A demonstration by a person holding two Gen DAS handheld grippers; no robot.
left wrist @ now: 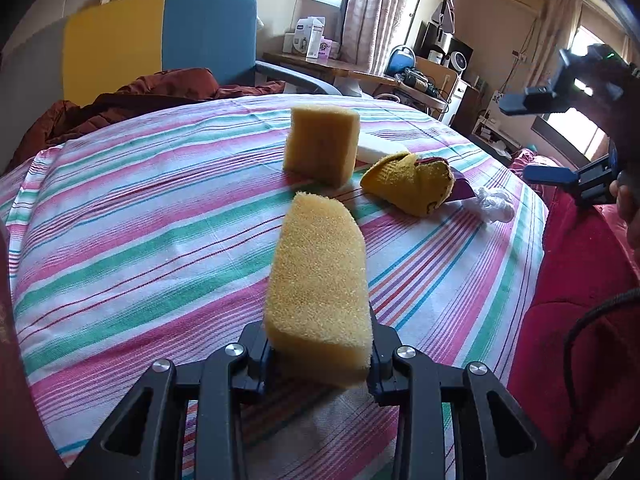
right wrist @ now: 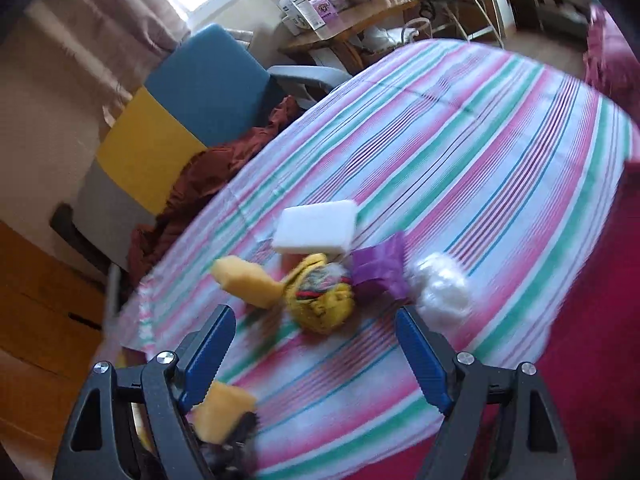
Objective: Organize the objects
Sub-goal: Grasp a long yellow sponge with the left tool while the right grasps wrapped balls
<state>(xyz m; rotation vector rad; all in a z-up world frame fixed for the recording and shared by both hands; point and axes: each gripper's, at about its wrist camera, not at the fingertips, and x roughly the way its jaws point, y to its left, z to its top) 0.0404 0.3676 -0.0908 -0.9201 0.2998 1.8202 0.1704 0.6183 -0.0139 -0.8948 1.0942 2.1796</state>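
Left wrist view shows the left hand-held gripper (left wrist: 320,354) closed on a long yellow sponge (left wrist: 318,284), which sticks forward from between the two black fingers above the striped bedsheet (left wrist: 140,220). Beyond its far tip, a second yellow sponge block (left wrist: 321,143) stands upright on the sheet, with a flat white sponge (left wrist: 378,151) lying just behind and to its right. Right of the block lies a crumpled yellow cloth (left wrist: 408,184), touching a purple item (left wrist: 462,192), and next to that a white crumpled plastic bag (left wrist: 494,202). The right hand-held gripper (left wrist: 560,136) hangs above the bed's right edge. Right wrist view, blurred, looks down on the same group: the right hand-held gripper (right wrist: 316,352) has its blue-padded fingers spread wide with nothing between them, above the yellow cloth (right wrist: 320,300). The white sponge (right wrist: 316,230), purple item (right wrist: 380,266) and white bag (right wrist: 442,292) lie just beyond. A red-brown blanket (left wrist: 140,100) is heaped at the bed's far end before a blue and yellow chair (left wrist: 160,36).
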